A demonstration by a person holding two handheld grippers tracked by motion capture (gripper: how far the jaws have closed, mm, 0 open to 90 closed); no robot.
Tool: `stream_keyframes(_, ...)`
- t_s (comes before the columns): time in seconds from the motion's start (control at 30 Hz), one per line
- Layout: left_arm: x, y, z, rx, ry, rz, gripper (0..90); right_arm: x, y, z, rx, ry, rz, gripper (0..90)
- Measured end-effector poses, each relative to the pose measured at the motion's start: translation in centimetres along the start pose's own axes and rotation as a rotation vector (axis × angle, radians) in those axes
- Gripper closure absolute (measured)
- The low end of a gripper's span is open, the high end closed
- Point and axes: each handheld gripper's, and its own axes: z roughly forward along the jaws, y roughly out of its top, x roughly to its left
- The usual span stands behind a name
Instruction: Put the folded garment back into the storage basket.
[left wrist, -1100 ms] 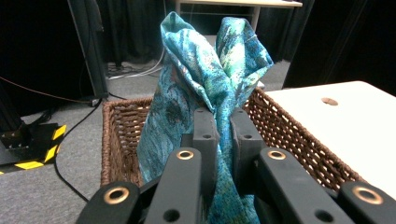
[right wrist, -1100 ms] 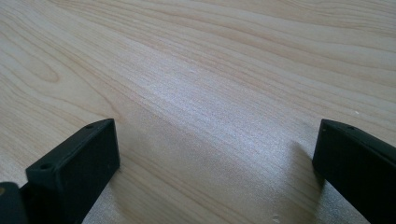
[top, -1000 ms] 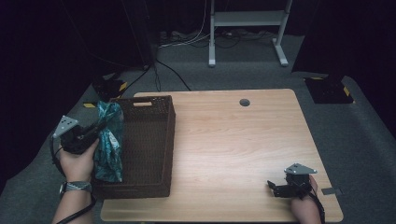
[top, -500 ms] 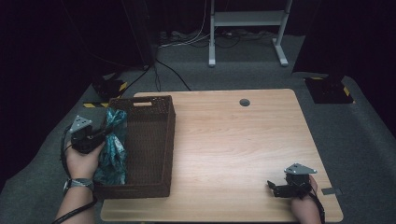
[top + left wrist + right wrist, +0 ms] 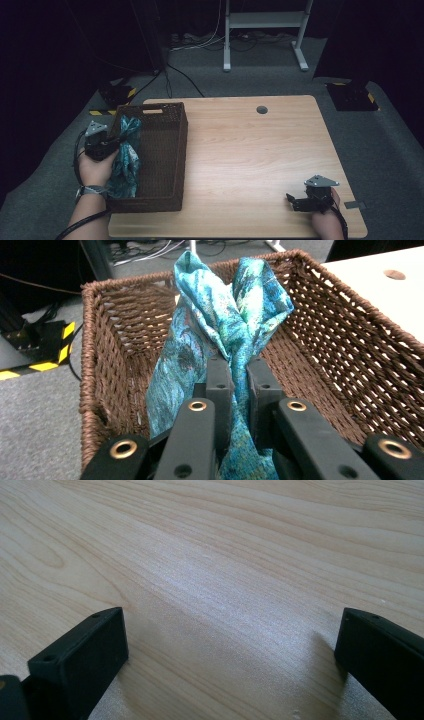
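Two grippers: one in each hand, at opposite near corners of the table (image 5: 250, 150).
Right gripper (image 5: 300, 200): low over the bare wood near the front right edge, held in the person's right hand; in the right gripper view its jaws stand wide apart with nothing but wood grain between them.
Left gripper (image 5: 111, 146): at the basket's left wall, gripped by the left hand (image 5: 95, 170); in the left gripper view (image 5: 239, 375) the jaws are pinched together on a gathered fold of cloth.
Cloth (image 5: 220, 325): a teal, patterned scarf, bunched at the jaws, its upper folds rising above them and its lower part hanging below; it sits along the left inner side of the basket, partly over the left rim.
Basket (image 5: 165, 150): dark brown wicker, rectangular, on the table's left part, long side running front to back.
Table hole (image 5: 261, 109): a small round opening near the far edge.
Beyond: grey carpet (image 5: 390, 145), cables and a white stand frame (image 5: 260, 30).
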Motion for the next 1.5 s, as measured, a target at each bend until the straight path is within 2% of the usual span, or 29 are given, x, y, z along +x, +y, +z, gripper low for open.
stream_keyframes(0.2,-1.0,0.4,1.2,0.052,0.032,-0.025,82.5,0.0,0.0,0.0,0.000,0.000,-0.001,0.5)
stream_keyframes(0.4,-2.4,0.9,2.8,0.100,0.042,-0.016,82.3,0.0,0.0,0.0,0.001,0.002,0.000,0.5)
stream_keyframes(0.77,-5.6,1.7,6.3,0.214,0.038,0.031,81.3,0.0,0.0,0.0,0.003,0.008,-0.001,0.2)
stream_keyframes(0.87,-6.5,1.7,7.3,0.252,0.024,0.033,80.4,0.0,0.0,0.0,0.002,0.011,-0.008,0.1)
stream_keyframes(0.93,-7.3,1.8,8.0,0.275,0.005,0.030,75.1,0.0,0.0,0.0,0.002,0.011,-0.008,0.1)
stream_keyframes(1.0,-8.2,2.2,8.3,0.249,-0.015,0.030,65.5,0.0,0.0,0.0,0.001,0.011,-0.008,0.1)
stream_keyframes(1.13,-9.9,3.4,8.2,0.202,-0.045,0.036,54.4,0.0,0.0,0.0,0.002,0.014,-0.010,0.1)
stream_keyframes(1.37,-11.3,5.0,7.0,0.121,-0.076,0.006,33.1,0.0,0.0,0.0,0.002,0.015,-0.011,0.1)
stream_keyframes(1.43,-11.5,5.1,6.7,0.115,-0.065,0.028,28.6,0.0,0.0,0.0,0.003,0.016,-0.011,0.1)
stream_keyframes(1.5,-11.7,5.1,6.6,0.116,-0.020,0.060,23.9,0.0,0.0,0.0,0.003,0.016,-0.011,0.1)
